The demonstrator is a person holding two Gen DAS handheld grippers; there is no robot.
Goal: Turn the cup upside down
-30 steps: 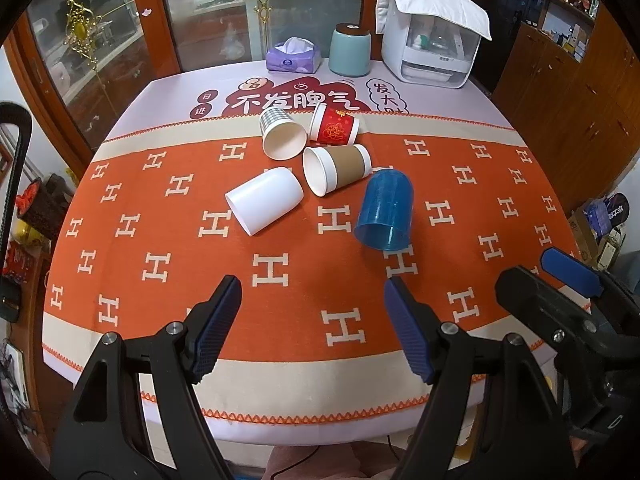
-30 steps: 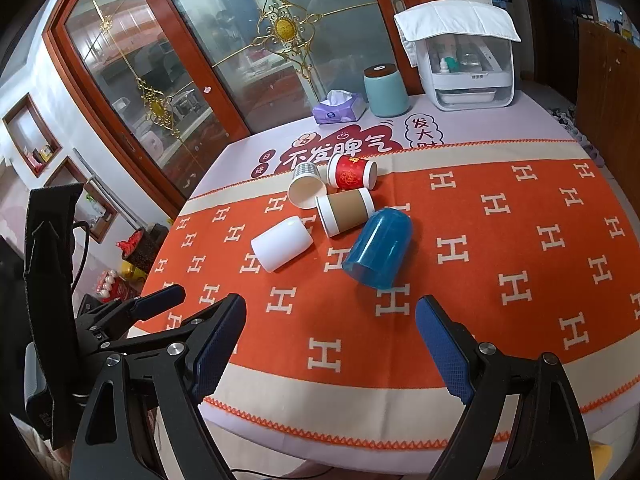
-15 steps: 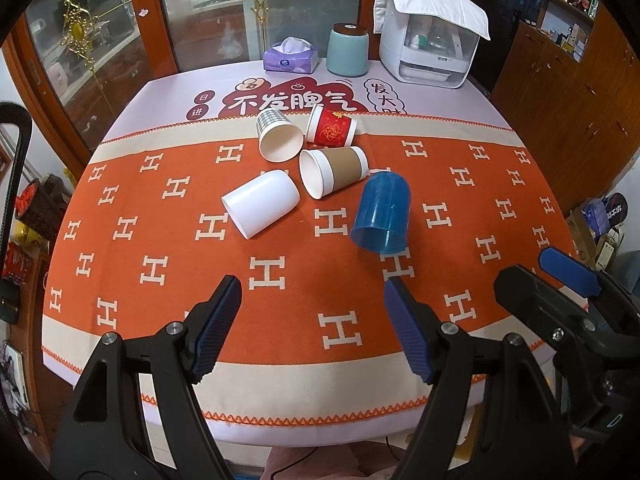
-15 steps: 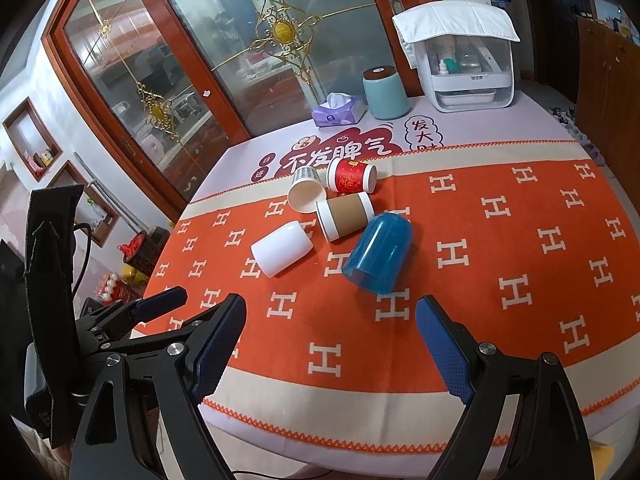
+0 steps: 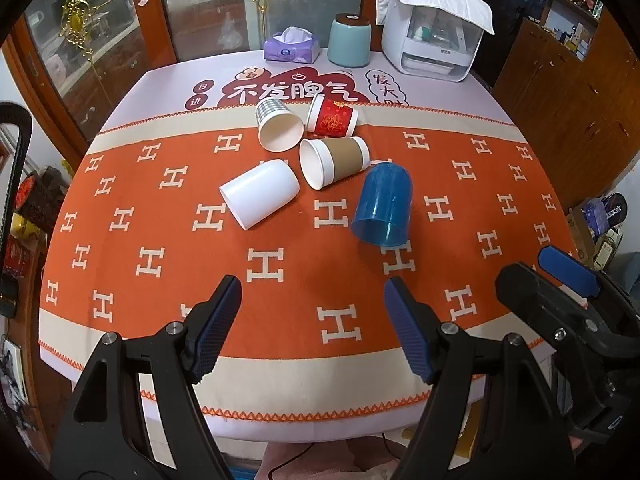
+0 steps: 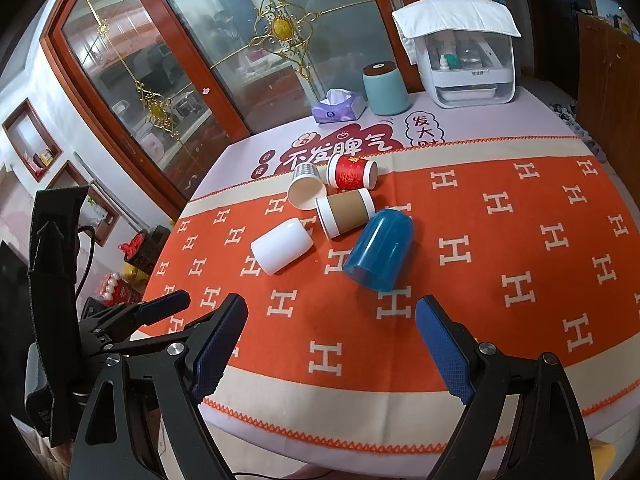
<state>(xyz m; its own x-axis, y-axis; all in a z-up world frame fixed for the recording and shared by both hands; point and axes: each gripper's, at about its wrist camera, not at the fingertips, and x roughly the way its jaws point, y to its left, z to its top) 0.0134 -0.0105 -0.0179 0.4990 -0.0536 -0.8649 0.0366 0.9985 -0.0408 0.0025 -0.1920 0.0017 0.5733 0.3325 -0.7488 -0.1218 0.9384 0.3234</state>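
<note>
Several cups lie on their sides in the middle of the orange table cloth [image 5: 160, 280]: a blue plastic cup [image 5: 383, 210] [image 6: 379, 255], a white cup [image 5: 260, 193] [image 6: 282, 245], a brown-sleeved paper cup [image 5: 334, 161] [image 6: 345, 213], a red paper cup [image 5: 331, 121] [image 6: 351, 173] and a checked paper cup [image 5: 277, 129] [image 6: 306, 190]. My left gripper [image 5: 312, 332] is open and empty above the table's near edge. My right gripper [image 6: 332, 346] is open and empty, also near the front edge. Each shows at the side of the other's view.
At the back of the table stand a purple tissue pack [image 5: 291, 45], a teal canister [image 5: 349, 40] and a white box with a cloth on top [image 5: 434, 46]. Glass doors stand behind, wooden cabinets at the right.
Both views have drifted slightly; the cups sit a little lower and to the left in the frames. No cup has moved on the cloth. Both grippers stay open.
</note>
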